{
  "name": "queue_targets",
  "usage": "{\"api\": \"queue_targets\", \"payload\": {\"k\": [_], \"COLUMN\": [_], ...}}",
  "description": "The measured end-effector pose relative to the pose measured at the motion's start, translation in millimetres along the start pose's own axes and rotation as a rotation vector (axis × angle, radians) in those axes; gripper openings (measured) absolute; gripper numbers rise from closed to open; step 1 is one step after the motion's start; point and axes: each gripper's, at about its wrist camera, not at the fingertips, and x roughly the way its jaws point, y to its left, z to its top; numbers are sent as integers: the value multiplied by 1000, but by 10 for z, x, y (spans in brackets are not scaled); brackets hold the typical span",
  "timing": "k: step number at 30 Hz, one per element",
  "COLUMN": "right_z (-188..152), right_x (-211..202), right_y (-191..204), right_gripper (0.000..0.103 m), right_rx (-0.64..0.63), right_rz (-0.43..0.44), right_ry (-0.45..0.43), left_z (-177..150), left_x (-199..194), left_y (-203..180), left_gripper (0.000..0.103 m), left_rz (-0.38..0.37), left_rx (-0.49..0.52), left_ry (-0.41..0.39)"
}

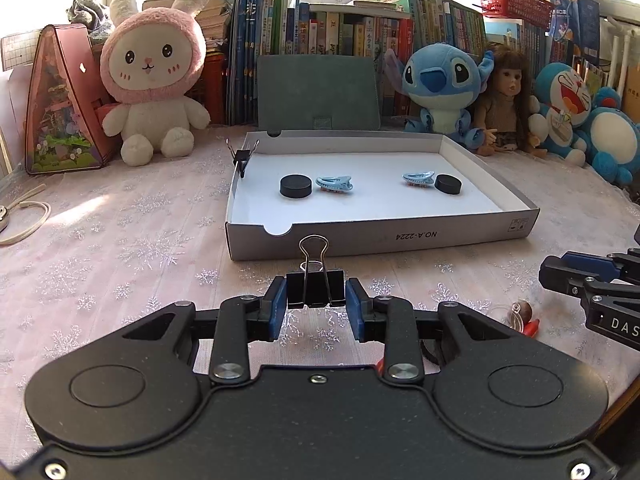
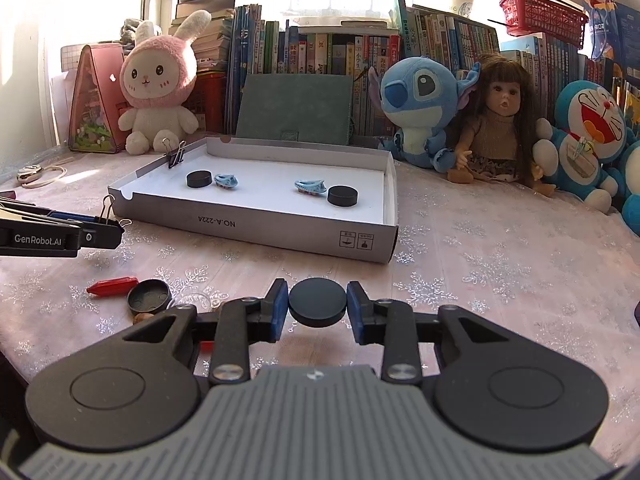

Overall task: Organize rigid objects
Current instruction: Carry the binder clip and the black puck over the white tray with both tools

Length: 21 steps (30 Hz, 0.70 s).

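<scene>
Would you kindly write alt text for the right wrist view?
The right gripper holds a black disc between its blue fingers above a snowflake tablecloth. Ahead, a white tray contains two black discs and two blue hair clips, with a binder clip on its left wall; plush toys and books line the back.

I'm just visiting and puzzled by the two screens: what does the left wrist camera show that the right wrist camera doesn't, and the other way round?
Only the left wrist view shows head-on the black binder clip pinched in the left gripper.

Only the right wrist view shows the black disc held in the right gripper, and a round black lid lying open side up beside a red piece.

Both show the white box holding two black discs and two blue hair clips, another binder clip on its wall, and the plush toys behind.
</scene>
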Motion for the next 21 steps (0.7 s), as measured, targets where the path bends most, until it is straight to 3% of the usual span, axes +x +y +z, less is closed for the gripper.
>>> {"api": "queue_targets", "payload": {"k": [21], "right_z": [566], "right_x": [294], "right_y": [-264], "right_gripper": [37], "right_rx": [98], "right_rz": [-3], "right_ry": [4], "left_z": [650], "left_x": [246], "left_y": [164], "left_gripper": [30], "left_rz": [-63], "left_rx": [-61], "left_ry": [12]}}
